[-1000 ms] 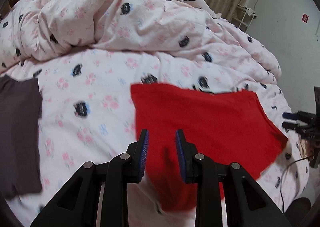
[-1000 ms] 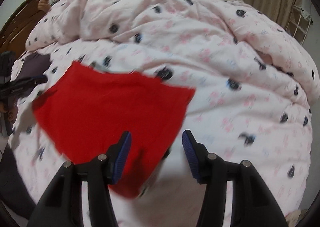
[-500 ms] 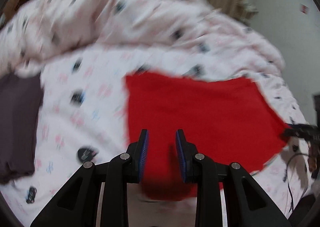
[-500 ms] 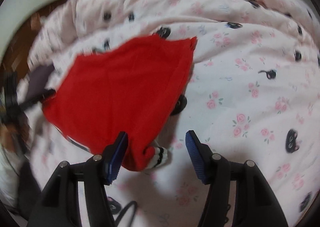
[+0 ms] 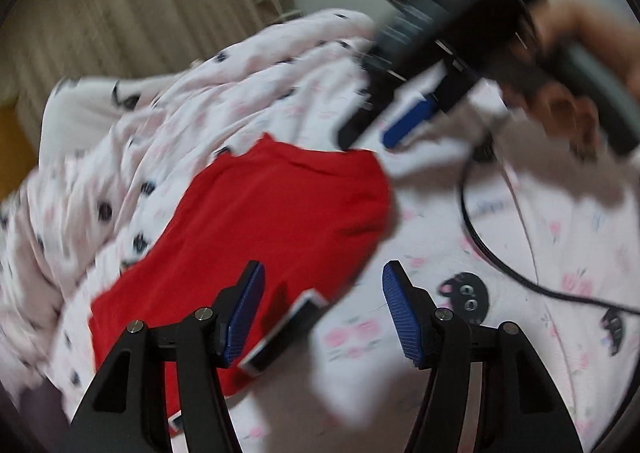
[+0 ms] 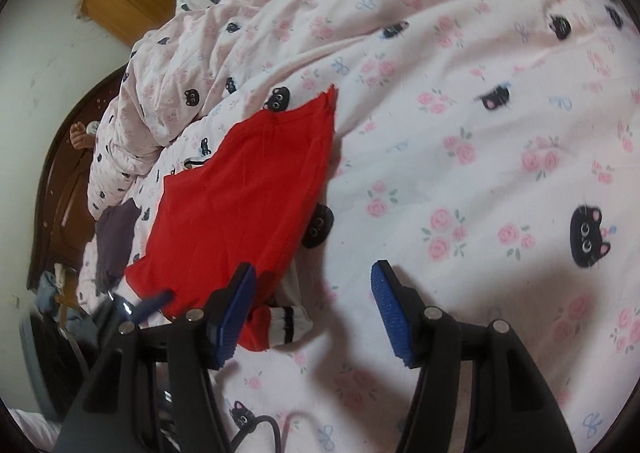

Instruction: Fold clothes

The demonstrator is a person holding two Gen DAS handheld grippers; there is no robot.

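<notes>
Garment [image 6: 244,189] flat on bedspread [image 6: 460,173]; left claw [image 5: 322,313], right claw [image 6: 312,305] both agape, empty; cable [image 5: 480,237] nearby.

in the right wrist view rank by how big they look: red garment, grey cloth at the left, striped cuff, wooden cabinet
1. red garment, clearly largest.
2. wooden cabinet.
3. grey cloth, close to the cabinet in apparent size, so that order is unsure.
4. striped cuff, smallest, though nearest the camera.
</notes>
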